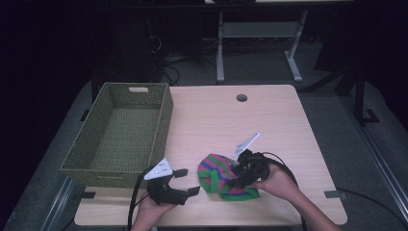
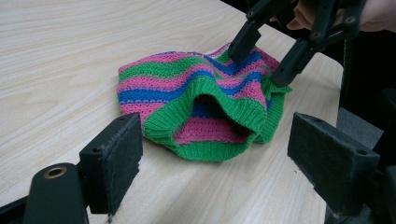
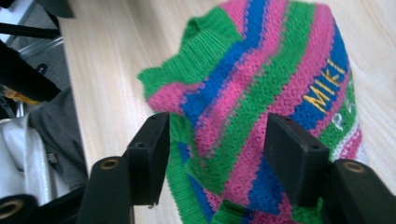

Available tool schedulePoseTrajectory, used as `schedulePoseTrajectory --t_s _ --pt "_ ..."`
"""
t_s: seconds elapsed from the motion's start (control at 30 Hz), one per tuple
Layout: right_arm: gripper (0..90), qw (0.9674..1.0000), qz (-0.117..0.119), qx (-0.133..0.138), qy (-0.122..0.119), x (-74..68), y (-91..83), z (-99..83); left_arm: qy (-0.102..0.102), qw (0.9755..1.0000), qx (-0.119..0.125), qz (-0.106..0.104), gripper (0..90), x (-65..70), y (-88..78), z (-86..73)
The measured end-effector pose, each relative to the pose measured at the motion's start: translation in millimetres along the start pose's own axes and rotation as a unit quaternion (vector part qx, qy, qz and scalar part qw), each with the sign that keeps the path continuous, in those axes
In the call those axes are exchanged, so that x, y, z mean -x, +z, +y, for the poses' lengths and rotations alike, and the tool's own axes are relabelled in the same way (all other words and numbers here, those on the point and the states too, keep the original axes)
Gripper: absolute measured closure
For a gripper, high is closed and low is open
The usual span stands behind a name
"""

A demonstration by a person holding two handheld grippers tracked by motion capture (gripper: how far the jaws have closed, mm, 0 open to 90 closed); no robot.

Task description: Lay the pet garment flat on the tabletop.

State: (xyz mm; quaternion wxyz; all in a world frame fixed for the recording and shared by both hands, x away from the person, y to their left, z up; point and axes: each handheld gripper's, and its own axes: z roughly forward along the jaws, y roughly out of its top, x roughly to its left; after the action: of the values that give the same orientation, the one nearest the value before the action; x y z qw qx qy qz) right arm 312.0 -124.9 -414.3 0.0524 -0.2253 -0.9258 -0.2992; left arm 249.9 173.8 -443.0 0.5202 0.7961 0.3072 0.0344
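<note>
Lying near the bottom middle of the high view, the striped knit hat (image 1: 222, 177) rests on the wooden table (image 1: 269, 125) — pink, green and blue. The right gripper (image 1: 236, 174) sits over the hat with its jaws apart, not squeezing it. The left gripper (image 1: 186, 181) waits just beside the hat, jaws wide — nothing between them. A green basket (image 1: 91, 159) stands at the left.

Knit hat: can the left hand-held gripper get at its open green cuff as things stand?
Probably yes. The left hand-held gripper has its jaws wide open, facing the knit hat cuff opening across bare table. The right hand-held gripper sits over the hat's far side, clear of the cuff.
</note>
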Motion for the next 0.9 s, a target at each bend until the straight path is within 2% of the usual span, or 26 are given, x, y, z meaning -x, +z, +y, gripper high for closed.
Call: schedulePoseTrajectory --t_s 0.1,0.3,0.47,0.73,0.9 --pt "37.5 0.9999 -0.001 0.005 -0.009 -4.5 -3.5 2.6 -0.003 1.0 0.002 0.0 17.7 0.4 0.0 -0.1" --pt "36.5 0.9988 0.0 0.011 -0.047 -19.9 -5.2 12.6 -0.001 1.0 0.002 0.001 17.7 0.2 -0.2 -0.1" --pt "38.2 0.9975 0.005 -0.008 -0.071 -30.9 5.7 21.6 -0.003 1.0 0.004 0.0 17.7 0.1 0.0 -0.2" --pt "42.9 0.9958 -0.002 -0.019 -0.089 -32.0 17.7 27.0 -0.002 1.0 0.001 -0.001 17.7 -0.2 0.4 -0.3" --pt "50.2 0.9957 -0.009 -0.028 -0.087 -28.2 23.8 25.5 -0.001 1.0 -0.002 -0.002 17.7 0.2 1.3 -0.8"
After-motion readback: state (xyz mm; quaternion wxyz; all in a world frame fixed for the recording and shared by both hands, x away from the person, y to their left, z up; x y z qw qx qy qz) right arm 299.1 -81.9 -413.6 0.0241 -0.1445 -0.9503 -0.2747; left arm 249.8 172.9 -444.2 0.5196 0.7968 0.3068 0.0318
